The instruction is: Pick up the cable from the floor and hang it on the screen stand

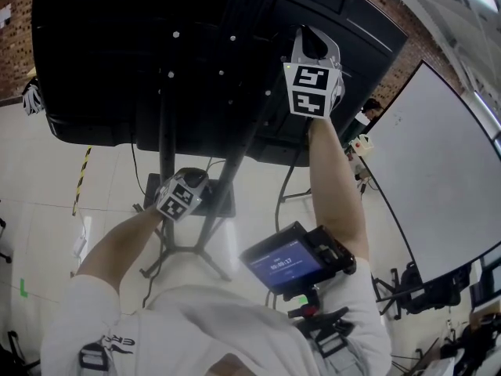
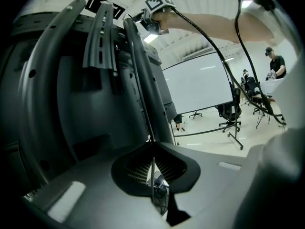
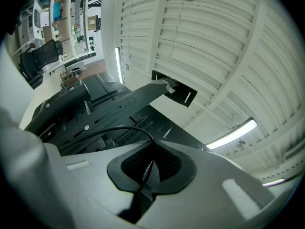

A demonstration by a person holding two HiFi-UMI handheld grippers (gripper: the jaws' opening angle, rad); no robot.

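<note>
Fingers of both grippers are clenched on the thin black cable [image 3: 121, 128] behind the screen stand [image 2: 102, 37].
The right gripper [image 3: 151, 154] pinches it high, by the stand's top edge. The left gripper [image 2: 153, 151] nips it lower, beside the slotted metal upright, and the held stretch hangs slack between them. It looks light, limp and smooth-jacketed, so it will likely slide. Short grips close to the rigid, dark, perforated rails should suit.
</note>
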